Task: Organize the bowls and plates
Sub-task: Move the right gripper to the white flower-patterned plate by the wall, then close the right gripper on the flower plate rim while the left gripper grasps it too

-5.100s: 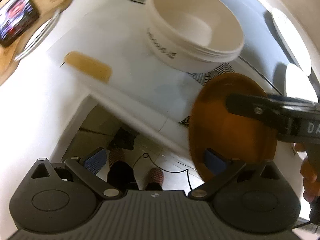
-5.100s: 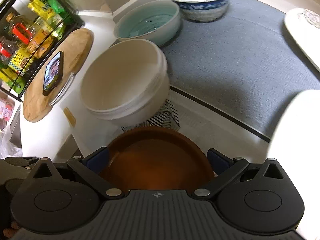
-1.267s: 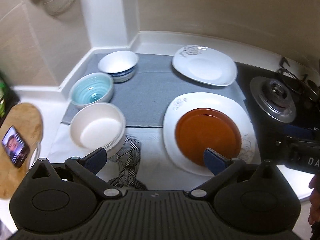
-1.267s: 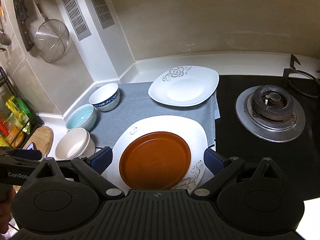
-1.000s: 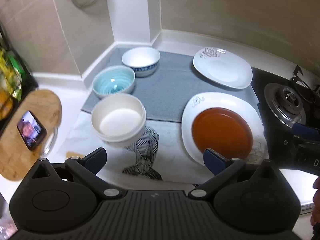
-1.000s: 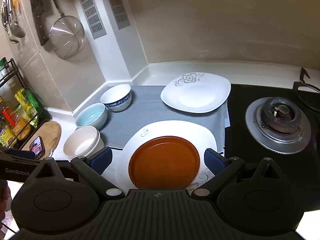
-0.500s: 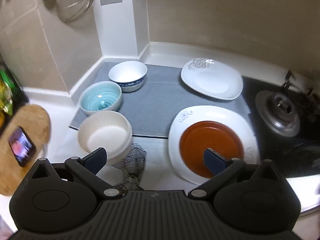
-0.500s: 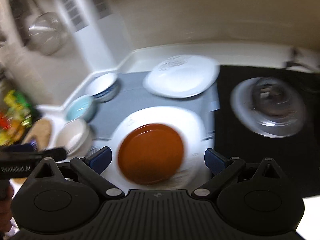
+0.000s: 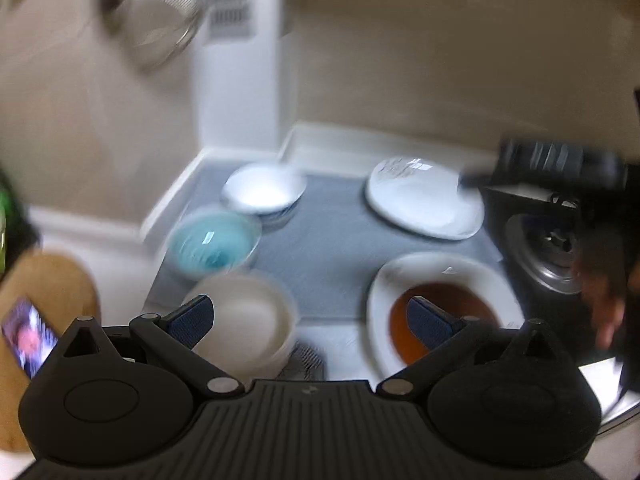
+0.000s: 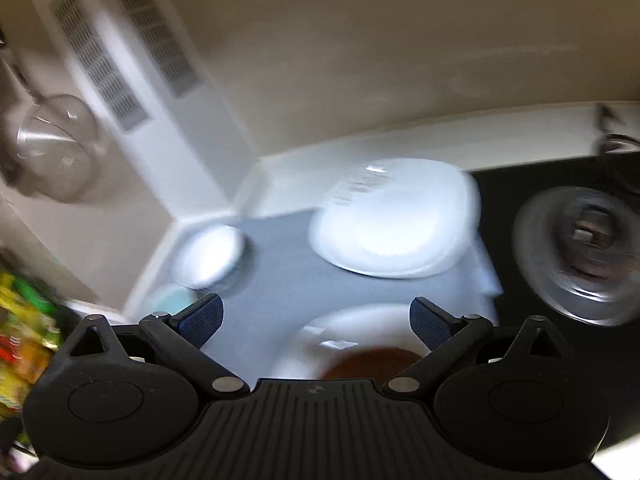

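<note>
Both sets of jaws stand spread wide with nothing between them — the left gripper (image 9: 310, 318) and the right gripper (image 10: 316, 316) are each empty. Five seconds back the right one carried the brown plate (image 9: 436, 320) over the counter edge; now that plate lies nested on the near white plate (image 9: 384, 280), just behind the left gripper's right finger and low between the right gripper's fingers. So one stacking step looks finished.

Since half a second ago both views have blurred and tipped upward, and in the left view the right gripper has swung in over the far white plate (image 9: 424, 200), well ahead of the left jaws and to their right. From the right view that plate (image 10: 392, 216) sits straight ahead of the open jaws, apart from them. My guess is that it is the next pick, bound for the stack.

The bowls are unsorted: the cream bowl (image 9: 248, 316) sits just past the left finger, with the teal bowl (image 9: 212, 244) and the blue-rimmed bowl (image 9: 262, 190) farther ahead on the grey mat (image 9: 328, 240), side by side and not nested.
</note>
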Available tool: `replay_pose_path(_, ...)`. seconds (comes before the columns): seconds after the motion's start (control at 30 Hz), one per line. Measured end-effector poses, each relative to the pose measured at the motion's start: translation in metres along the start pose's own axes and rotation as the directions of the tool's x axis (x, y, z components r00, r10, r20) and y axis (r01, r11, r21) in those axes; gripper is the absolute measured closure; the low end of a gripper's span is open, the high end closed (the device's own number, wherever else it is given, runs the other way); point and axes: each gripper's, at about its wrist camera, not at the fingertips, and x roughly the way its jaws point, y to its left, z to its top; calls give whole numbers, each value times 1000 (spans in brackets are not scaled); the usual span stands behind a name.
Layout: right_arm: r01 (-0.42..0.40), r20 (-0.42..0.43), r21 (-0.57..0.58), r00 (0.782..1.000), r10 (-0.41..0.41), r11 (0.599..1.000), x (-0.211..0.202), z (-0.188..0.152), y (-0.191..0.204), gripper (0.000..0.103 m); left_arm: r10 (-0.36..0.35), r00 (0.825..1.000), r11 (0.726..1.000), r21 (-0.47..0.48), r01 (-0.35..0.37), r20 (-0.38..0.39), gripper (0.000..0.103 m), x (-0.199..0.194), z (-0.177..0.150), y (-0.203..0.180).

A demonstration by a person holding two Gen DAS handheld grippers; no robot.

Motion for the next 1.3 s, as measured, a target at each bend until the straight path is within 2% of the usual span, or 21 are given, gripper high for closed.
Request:
replay_pose_path(0.07, -17, -2, -9, 1000, 17, 1000, 3, 9, 11, 3, 47, 995, 998, -24, -50, -88, 0, 13, -4, 16)
replay_pose_path(0.13, -33, 21, -33, 999, 33, 999, -5, 11, 17, 2, 39, 993, 999, -16, -41, -114, 0, 25, 3, 27)
replay_pose_path(0.2, 7, 45, -58, 999, -4, 998, -11, 5, 18, 0, 4, 995, 1000, -16, -5, -98, 0, 38, 18, 32)
replay_pose_path(0.3, 84, 15, -65, 996, -83, 994, -12, -7, 12, 0, -38, 995, 999, -14, 37, -91, 0, 58, 40, 34)
replay_pose_path(0.4, 126, 4, -37, 992, -126, 991, -13, -12, -1, 0, -68, 992, 998, -19, 66, -106, 0, 77, 58, 34)
replay_pose_path(0.57, 152, 50, 0, 987, -152, 988, -3, 6, -24, 0, -49, 994, 998, 29, 52, -97, 0, 105, 86, 14)
replay_pose_path(0.67, 158, 85, -30, 984, -155, 987, 15, 24, -44, 0, -40, 994, 999, 17, 42, -105, 0, 130, 106, -3)
replay_pose_path(0.8, 179, 103, -41, 979, -174, 983, 51, 51, -81, 0, -65, 989, 998, -20, 62, -131, 0, 180, 129, -29)
replay_pose_path(0.87, 182, 88, -12, 980, -180, 983, 71, 62, -103, 0, -57, 984, 998, -31, 52, -166, 0, 210, 136, -43)
replay_pose_path(0.97, 181, 53, 30, 982, -182, 983, 100, 74, -133, 0, -90, 971, 995, -66, 77, -221, 0, 257, 145, -56)
replay_pose_path(1.07, 158, 12, 97, 987, -159, 983, 125, 82, -160, 0, -74, 970, 995, -78, 58, -233, 0, 288, 149, -71)
replay_pose_path(1.17, 110, -16, 154, 994, -109, 982, 143, 88, -179, 0, -82, 965, 993, -98, 60, -249, 0, 317, 156, -82)
replay_pose_path(1.3, 91, -19, 154, 996, -89, 984, 164, 96, -189, 0, -76, 956, 993, -112, 46, -284, 0, 350, 167, -94)
